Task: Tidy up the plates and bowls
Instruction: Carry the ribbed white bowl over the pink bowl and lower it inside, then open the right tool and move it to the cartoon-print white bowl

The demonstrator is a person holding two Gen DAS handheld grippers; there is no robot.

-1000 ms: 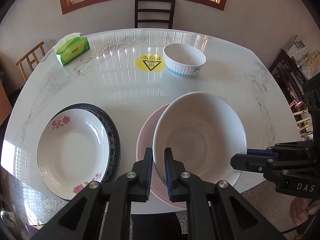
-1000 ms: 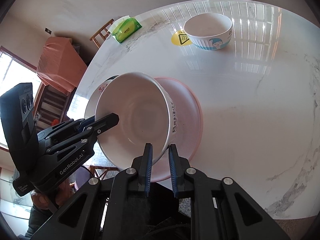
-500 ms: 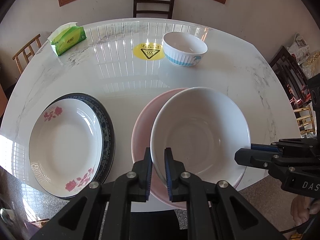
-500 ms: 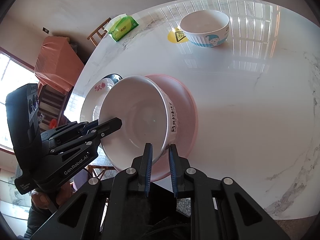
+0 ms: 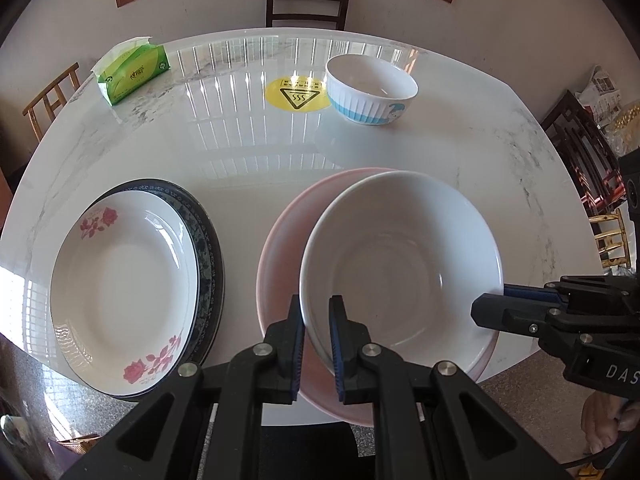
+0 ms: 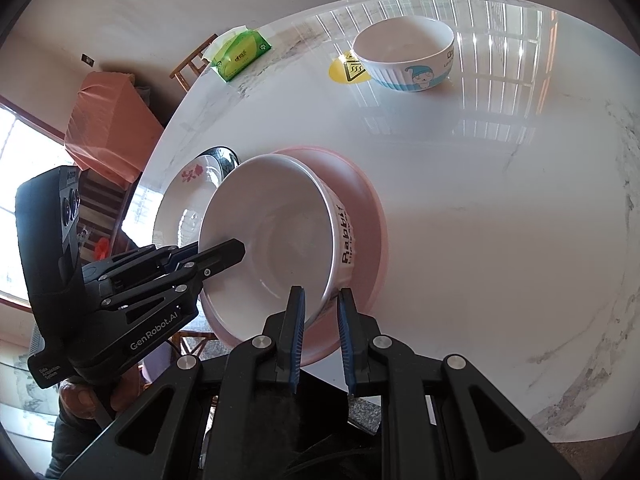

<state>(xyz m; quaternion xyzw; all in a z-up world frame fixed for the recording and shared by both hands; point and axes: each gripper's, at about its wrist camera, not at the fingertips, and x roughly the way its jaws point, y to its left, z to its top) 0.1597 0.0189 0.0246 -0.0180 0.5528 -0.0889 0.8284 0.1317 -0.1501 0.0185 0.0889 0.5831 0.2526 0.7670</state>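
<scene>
On the near edge of the white marble table (image 5: 240,152), catalogued from nearest to farthest.

Item one: large white bowl (image 5: 400,256), deep, glazed, lettering on its outer wall. It sits tilted over the pink plate (image 5: 280,248); whether it touches that plate cannot be told. Left claw (image 5: 316,344) pinches its near rim, one pad inside the wall and one outside. Right claw (image 6: 322,332) pinches the rim on the opposite side in the same manner. Handling, by judgement: rigid ceramic, probably weighty for its size, smooth glaze that could slide between the pads, and liable to chip if set down hard. The rim is the only practical hold (the wall is too wide to span), so two opposed grips suit it and it should be lowered level.

Item two: pink plate, broad and shallow, overhanging the table's near edge a little.

Item three: rose-patterned plate (image 5: 120,272), stacked on a dark-rimmed plate (image 5: 208,248), just beside the pink plate, to its left in the left wrist view.

Item four: small blue-and-white bowl (image 5: 370,92) with a cartoon figure, well apart at the far side, next to a yellow warning sticker (image 5: 298,94). Likely the next piece to nest.

Item five: green tissue pack (image 5: 132,70), far left corner.
</scene>
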